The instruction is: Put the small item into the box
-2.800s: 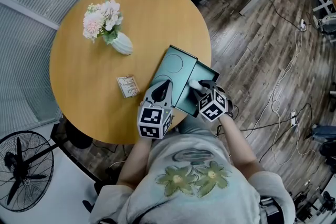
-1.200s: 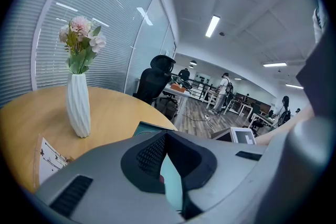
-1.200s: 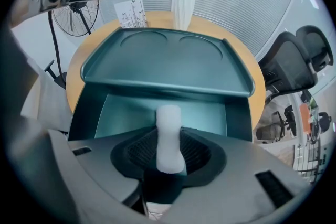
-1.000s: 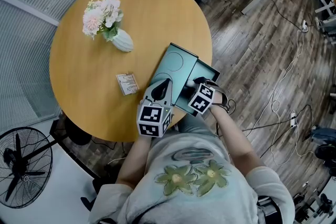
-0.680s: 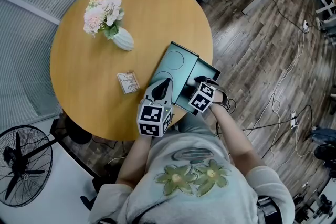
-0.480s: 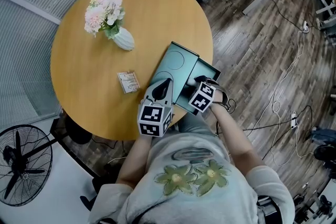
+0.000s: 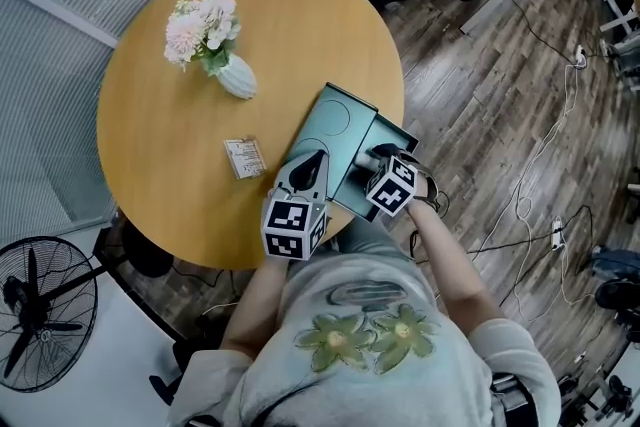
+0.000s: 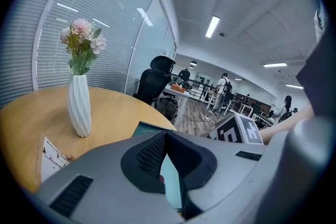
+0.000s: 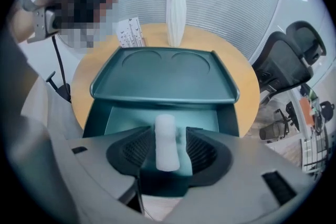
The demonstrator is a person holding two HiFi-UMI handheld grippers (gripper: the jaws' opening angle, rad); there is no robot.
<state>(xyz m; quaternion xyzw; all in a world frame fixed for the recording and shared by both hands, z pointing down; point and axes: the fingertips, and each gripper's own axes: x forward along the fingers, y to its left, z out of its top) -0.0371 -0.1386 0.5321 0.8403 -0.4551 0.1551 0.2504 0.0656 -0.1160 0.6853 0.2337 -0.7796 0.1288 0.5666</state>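
No word or number can be read anywhere. The small white printed paper card (image 7: 243,158) on the round wooden desk (image 7: 170,135) carries fine dark print, possibly small pictures with lines of text, but it is too small to make out. The black-and-white marker cube (image 7: 293,227) nearer the card and its twin (image 7: 392,188) show only square coded patterns, no letters.

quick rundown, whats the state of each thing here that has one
left tool: shut on the box
right tool: open, jaws have just been opening
box: on the table, its drawer pulled open
small white item: between the right tool's jaws over the drawer, pads off it
vase: upright, flowers in it
card: lying flat on the table
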